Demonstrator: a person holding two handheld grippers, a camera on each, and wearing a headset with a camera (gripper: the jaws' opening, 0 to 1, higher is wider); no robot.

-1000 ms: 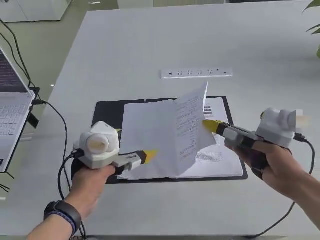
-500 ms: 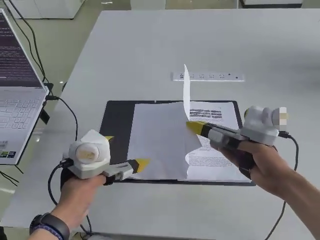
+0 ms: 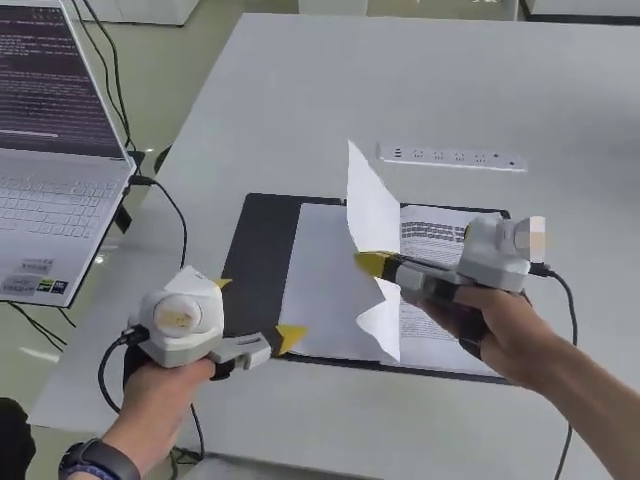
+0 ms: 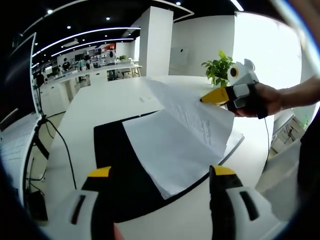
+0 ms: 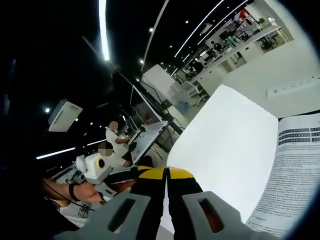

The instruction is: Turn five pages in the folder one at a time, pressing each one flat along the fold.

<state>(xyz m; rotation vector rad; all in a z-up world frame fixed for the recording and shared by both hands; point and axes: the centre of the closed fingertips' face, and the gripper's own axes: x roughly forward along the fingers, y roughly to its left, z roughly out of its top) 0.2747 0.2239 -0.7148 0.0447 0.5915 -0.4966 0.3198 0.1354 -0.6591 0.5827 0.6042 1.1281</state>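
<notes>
1. Your right gripper [image 3: 372, 264] has its jaws closed on the edge of the lifted page [image 3: 370, 205], which stands upright over the open folder [image 3: 258, 255].
2. Swing the page leftward gently, sparing the binding.
3. Your left gripper [image 4: 161, 172] hovers wide open and empty by the folder's near corner. Press the fold with it.

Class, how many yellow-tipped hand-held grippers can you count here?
2. The left white yellow-tipped gripper hovers open at the black folder's near edge; the right one pinches the lifted white page.

- The right claw [image 3: 368, 264] is now further left, holding the page [image 3: 372, 215] near the middle fold of the folder [image 3: 262, 250].
- The page now stands up straighter.
</notes>
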